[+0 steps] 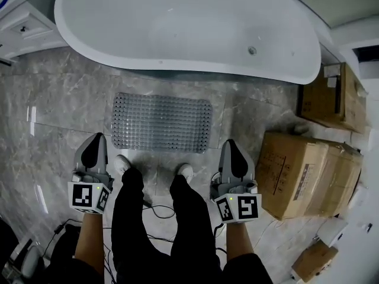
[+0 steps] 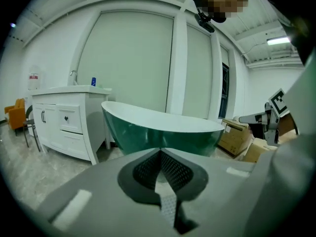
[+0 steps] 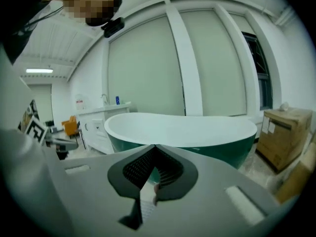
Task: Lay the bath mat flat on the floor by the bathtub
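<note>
1. Head view: the mat lies flat on the floor, long side just beside the tub. Task looks done. The left gripper and right gripper hang either side of the person's legs, near the mat's near edge and clear of it. Boxes stand at right.
2. Left gripper view: left gripper has its jaws pressed together with nothing between them. Tub ahead; mat out of view.
3. Right gripper view: right gripper has its jaws pressed together, empty. Tub ahead.
4. Handling, as a guess: the mat is bubbled and rubbery, probably light, floppy and grippy. If it needs adjusting, pinch a thin edge or the two near corners.
</note>
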### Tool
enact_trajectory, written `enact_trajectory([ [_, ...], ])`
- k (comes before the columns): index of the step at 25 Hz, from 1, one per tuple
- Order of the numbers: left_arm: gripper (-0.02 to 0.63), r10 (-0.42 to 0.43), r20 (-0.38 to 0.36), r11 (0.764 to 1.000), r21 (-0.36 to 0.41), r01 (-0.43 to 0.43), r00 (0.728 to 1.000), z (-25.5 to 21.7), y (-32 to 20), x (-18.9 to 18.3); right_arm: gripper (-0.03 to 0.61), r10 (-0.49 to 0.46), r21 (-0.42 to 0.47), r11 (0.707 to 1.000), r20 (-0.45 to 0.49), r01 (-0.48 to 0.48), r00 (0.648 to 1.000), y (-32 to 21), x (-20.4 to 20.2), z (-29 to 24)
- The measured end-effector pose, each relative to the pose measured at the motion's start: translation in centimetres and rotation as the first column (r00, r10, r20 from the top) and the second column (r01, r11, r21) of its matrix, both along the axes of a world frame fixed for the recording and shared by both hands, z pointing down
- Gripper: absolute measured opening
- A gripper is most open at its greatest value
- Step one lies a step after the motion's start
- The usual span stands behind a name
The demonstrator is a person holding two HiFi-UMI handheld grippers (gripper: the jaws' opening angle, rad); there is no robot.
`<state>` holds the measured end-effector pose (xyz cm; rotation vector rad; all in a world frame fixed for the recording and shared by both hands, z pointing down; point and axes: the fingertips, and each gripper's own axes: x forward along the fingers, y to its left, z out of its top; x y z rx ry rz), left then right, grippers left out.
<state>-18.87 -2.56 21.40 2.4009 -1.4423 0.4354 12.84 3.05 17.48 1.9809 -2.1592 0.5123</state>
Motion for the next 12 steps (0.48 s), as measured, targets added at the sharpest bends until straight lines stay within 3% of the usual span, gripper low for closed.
enact_trajectory([
  [6, 0.0, 0.027, -0.009, 0.999, 0.031, -0.026, 1.0, -4.7, 0.3, 1.5, 0.025, 0.102, 0.036, 0.994, 0.121, -0.107, 0.987, 0.6, 1.6, -4.8],
  [12, 0.0, 0.048, -0.019, 0.998, 0.043, -0.047, 0.999, -9.6, 1.1, 2.1, 0.025, 0.025, 0.074, 0.997, 0.008, -0.026, 1.0, 1.0, 1.0, -10.4],
])
